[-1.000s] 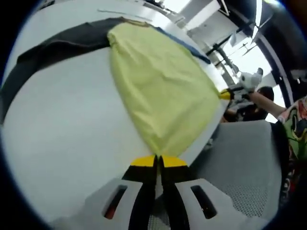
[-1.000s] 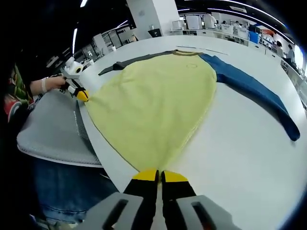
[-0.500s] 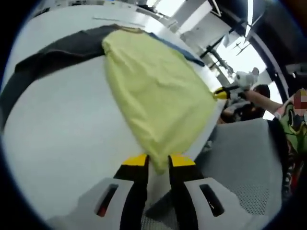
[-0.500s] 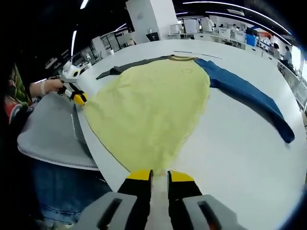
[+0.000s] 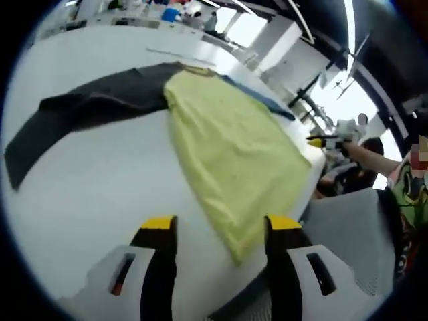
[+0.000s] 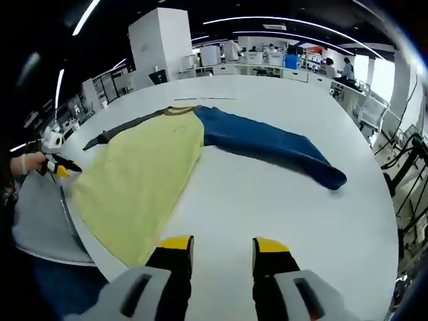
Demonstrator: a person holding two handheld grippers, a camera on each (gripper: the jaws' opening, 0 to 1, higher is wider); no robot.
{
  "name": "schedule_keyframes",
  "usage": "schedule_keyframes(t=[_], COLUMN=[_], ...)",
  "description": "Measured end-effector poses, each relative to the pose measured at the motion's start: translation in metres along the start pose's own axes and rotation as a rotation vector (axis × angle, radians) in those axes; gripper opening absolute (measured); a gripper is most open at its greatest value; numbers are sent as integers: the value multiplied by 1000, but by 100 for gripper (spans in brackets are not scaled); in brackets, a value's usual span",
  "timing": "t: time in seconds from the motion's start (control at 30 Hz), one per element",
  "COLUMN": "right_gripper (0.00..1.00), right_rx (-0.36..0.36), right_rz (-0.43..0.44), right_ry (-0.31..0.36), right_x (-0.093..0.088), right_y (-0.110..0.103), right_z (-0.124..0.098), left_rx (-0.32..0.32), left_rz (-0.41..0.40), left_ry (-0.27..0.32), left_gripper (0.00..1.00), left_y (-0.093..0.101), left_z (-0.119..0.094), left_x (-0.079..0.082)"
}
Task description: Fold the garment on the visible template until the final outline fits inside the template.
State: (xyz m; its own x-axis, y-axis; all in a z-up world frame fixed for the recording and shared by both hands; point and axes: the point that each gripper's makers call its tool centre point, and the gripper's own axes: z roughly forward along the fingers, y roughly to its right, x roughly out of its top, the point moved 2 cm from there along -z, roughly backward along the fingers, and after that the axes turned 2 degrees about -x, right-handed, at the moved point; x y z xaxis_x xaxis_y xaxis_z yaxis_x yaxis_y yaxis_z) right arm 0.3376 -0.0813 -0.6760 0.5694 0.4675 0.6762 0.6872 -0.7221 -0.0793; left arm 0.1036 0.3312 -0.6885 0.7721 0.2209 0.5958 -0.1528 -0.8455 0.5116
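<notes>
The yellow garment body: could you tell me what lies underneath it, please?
The yellow garment body lies flat on the white table, sleeves spread to either side. Whatever sits beneath the fabric, including any template, is covered and cannot be seen.

- Your table point(image 6: 281, 200) is white and round-edged, and you see it again in the left gripper view point(image 5: 87, 180)
- A grey mesh chair point(image 5: 348, 227) sits just past the table's near edge, by your patterned sleeve point(image 5: 408, 194); in the right gripper view it lies at the left point(image 6: 33, 221)
- Behind the table stands a white pillar point(image 6: 157, 40)
- Farther back you have desks with monitors and people seated at them point(image 6: 334, 67)
- Long ceiling lights point(image 6: 267, 20) run overhead
</notes>
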Motion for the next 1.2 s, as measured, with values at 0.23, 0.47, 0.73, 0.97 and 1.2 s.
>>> schedule_keyframes(t=[0.23,0.47,0.73,0.97,1.2], right_gripper=[46,56,56,53,47], right_rx=[-72,-71,-88,-92,-125], right_rz=[102,377,628,837,1002], right_ry=[37,120,245,335,389], right_x=[10,31,56,69,67], right_y=[25,48,77,96,117], right_z=[-3,2,1,2,4], left_rx=[24,32,53,63,67], left_rz=[42,24,-9,-19,-29], left_ry=[27,57,60,56,66], left_gripper=[69,68,67,67,66], left_y=[-5,-8,-14,-17,-18], left_z=[-3,-7,-10,-13,-12], left_x=[6,9,5,4,6])
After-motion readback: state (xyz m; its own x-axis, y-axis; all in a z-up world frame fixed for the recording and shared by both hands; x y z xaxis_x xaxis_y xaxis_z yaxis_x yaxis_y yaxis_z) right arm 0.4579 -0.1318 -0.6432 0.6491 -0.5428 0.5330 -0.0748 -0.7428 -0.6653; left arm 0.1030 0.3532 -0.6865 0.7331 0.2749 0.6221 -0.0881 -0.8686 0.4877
